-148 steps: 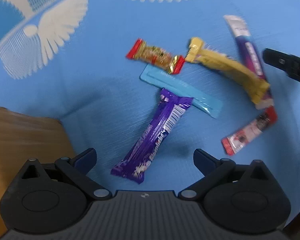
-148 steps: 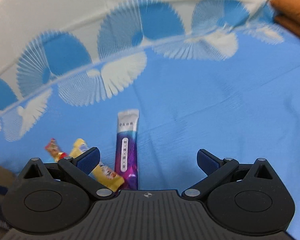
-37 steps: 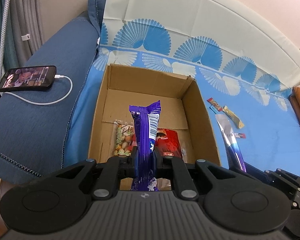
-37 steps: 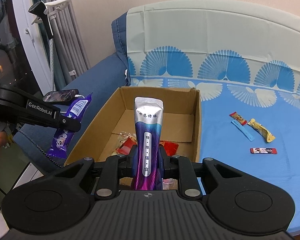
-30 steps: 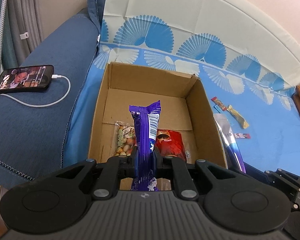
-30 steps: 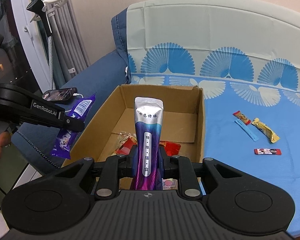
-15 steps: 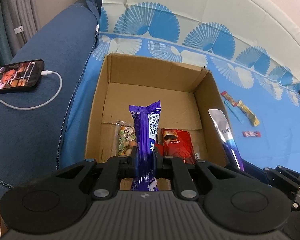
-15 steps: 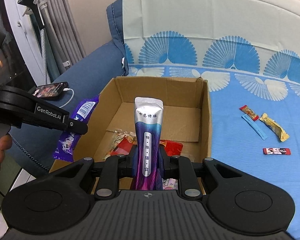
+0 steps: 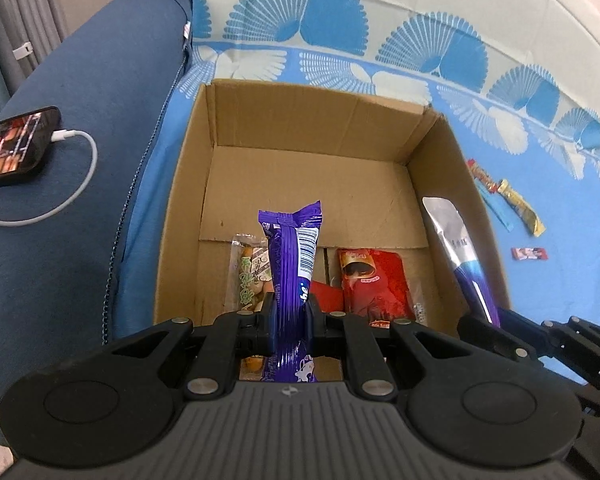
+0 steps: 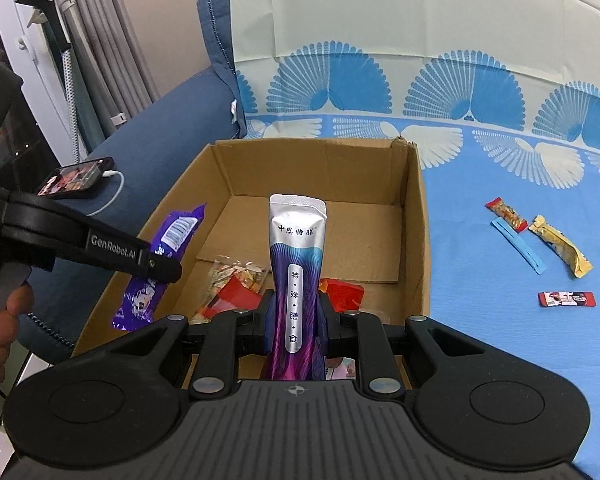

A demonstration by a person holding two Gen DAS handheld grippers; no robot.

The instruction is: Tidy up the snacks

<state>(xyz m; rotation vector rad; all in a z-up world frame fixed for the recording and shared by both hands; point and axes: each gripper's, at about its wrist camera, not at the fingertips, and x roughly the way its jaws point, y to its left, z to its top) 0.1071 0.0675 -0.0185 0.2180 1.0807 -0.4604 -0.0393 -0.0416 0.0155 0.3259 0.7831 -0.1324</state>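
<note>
The left gripper is squeezing a purple candy bar, and the bar is sticking straight up and away from the tool. The right gripper is pinching a silver and purple pouch the same way. Both snacks are hanging over the near end of the cardboard box, with their long sides pointing at its far wall. The box floor is lying below and ahead. Neither hand looks nearer, I think, though the bent view is making this hard to judge. Four small snacks are lying on the blue sheet, well to the right.
</note>
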